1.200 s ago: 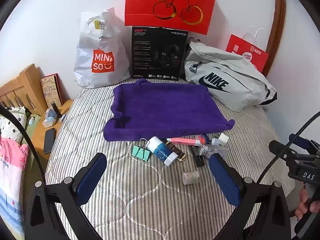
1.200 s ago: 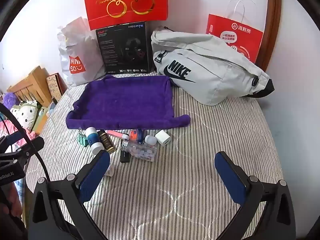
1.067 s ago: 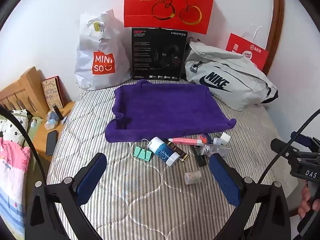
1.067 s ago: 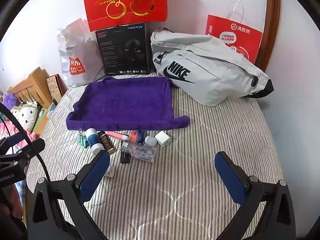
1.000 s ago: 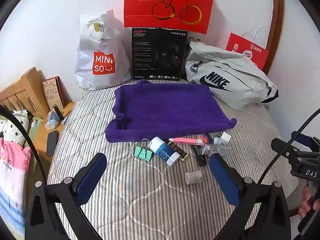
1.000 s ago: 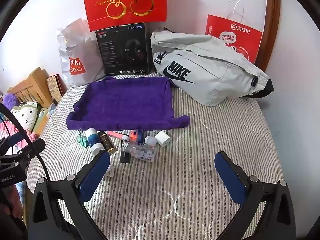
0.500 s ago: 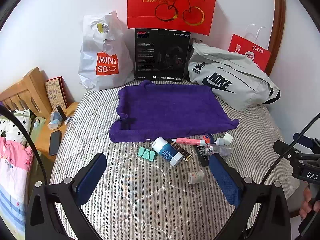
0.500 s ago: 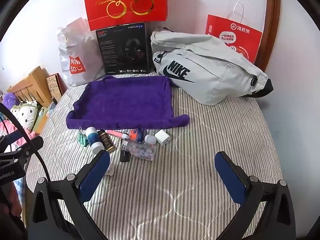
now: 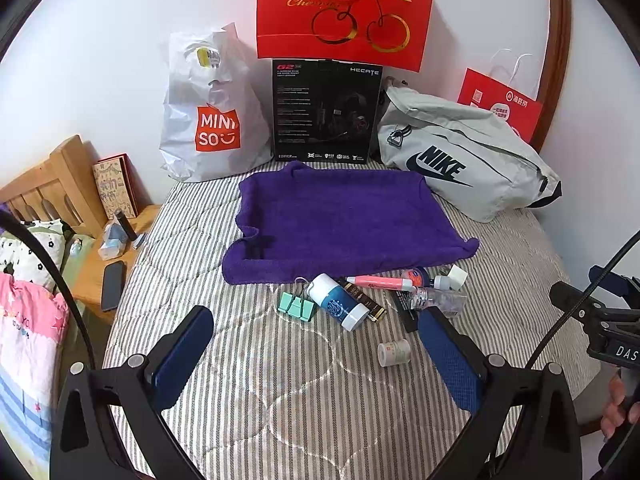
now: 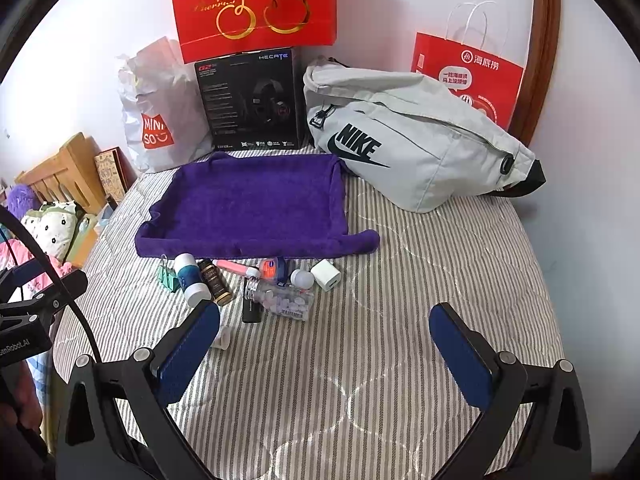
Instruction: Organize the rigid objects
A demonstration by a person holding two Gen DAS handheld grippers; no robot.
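While both our grippers [image 9: 316, 356] [image 10: 324, 344] hang spread and empty, we read MINISO on the bag [image 9: 212, 112], NIKE on the pouch [image 10: 404, 140], HECATE on the box [image 9: 326, 112].

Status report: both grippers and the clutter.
Left gripper open, empty. Right gripper open, empty. Small items untouched beside the purple towel, blue bottle among them. Nothing blocking.

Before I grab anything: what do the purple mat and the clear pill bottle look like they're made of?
Purple mat: soft terry-like cloth, matte and fuzzy, edges curled up. Clear pill bottle: probably rigid transparent plastic, since white tablets show through; its ribbed cap looks silvery, metal or plastic unclear.
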